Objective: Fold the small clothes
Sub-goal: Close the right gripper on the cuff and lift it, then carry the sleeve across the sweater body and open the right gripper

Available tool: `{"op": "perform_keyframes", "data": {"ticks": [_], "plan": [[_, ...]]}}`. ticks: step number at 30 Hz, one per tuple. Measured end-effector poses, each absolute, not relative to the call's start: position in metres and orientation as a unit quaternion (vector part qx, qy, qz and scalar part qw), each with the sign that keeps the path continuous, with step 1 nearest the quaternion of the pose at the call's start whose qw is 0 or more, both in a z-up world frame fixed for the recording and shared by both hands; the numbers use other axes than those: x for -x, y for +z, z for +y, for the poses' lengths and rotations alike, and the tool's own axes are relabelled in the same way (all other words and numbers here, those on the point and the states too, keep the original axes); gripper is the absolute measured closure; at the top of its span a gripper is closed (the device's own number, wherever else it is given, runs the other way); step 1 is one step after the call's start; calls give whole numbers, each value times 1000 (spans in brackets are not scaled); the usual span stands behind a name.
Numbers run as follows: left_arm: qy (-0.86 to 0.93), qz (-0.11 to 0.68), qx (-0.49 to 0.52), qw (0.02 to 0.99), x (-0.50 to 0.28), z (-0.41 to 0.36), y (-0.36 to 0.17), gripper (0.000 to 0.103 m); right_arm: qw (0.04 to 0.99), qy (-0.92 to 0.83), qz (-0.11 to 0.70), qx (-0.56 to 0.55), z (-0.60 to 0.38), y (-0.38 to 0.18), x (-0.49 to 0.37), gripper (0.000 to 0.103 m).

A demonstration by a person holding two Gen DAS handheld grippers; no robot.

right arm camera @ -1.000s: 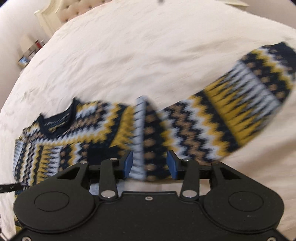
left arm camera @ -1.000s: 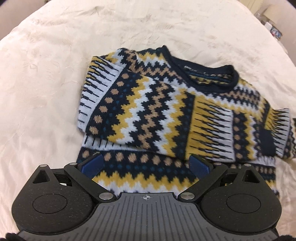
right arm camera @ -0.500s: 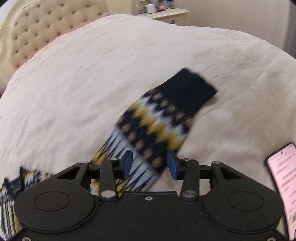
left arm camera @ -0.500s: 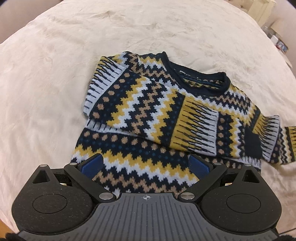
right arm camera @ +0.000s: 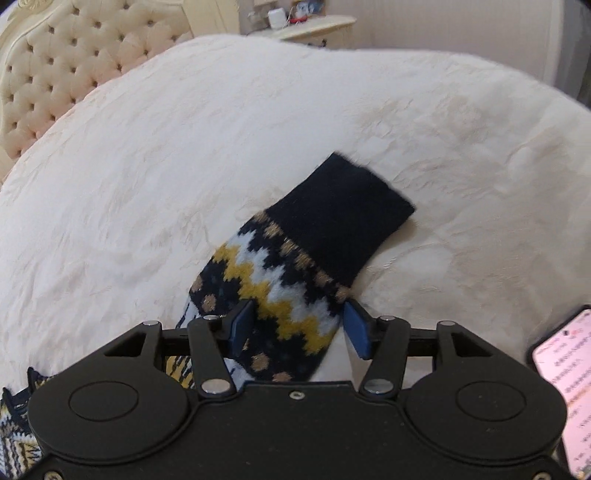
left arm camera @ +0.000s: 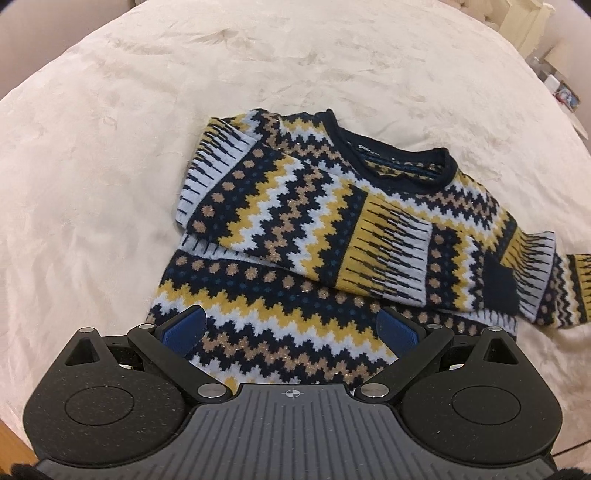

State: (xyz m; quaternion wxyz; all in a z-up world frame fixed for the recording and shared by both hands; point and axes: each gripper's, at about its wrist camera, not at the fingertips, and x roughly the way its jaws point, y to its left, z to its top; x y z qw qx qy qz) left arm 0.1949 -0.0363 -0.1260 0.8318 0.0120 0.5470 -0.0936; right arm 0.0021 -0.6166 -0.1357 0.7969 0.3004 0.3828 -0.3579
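A knit sweater with navy, yellow, white and tan zigzags lies on the cream bedspread, one sleeve folded across its chest. My left gripper is open, its blue pads wide apart above the sweater's lower body. In the right wrist view the other sleeve stretches out on the bed, its navy cuff farthest away. My right gripper is open, its pads either side of the sleeve just short of the cuff.
A lit phone lies on the bed at the right edge of the right wrist view. A tufted headboard and a bedside table with small items stand beyond the bed.
The right gripper has travelled along the outstretched sleeve from the shoulder towards the cuff and its pads now stand wider apart. The left gripper has drawn back, showing more of the sweater's lower body.
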Motion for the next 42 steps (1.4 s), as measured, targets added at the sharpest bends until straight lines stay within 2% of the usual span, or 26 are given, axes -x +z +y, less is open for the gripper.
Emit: {"op": "perform_keyframes", "data": {"ticks": [11, 12, 14, 15, 16, 23, 32, 42], "plan": [[-84, 551, -9, 830, -187, -34, -123, 3, 786, -365, 340, -366, -654, -151, 5, 34], [-85, 552, -11, 830, -187, -35, -123, 3, 788, -364, 336, -366, -655, -150, 3, 39], [-87, 553, -15, 829, -186, -37, -123, 3, 797, -358, 333, -355, -653, -147, 0, 61], [-88, 553, -16, 828, -186, -38, -123, 3, 802, -350, 333, -351, -651, -144, -1, 84], [-90, 552, -17, 829, -186, -39, -123, 3, 808, -341, 331, -348, -645, -138, -2, 86], [-115, 544, -25, 831, -190, -45, -122, 3, 849, -312, 295, -308, -617, -92, 25, 86], [-166, 540, -24, 825, -198, -45, -131, 3, 841, -359, 266, -306, -588, -58, 90, 86], [-192, 532, -21, 825, -214, -3, -130, 3, 870, -328, 259, -260, -528, -29, 40, 86]]}}
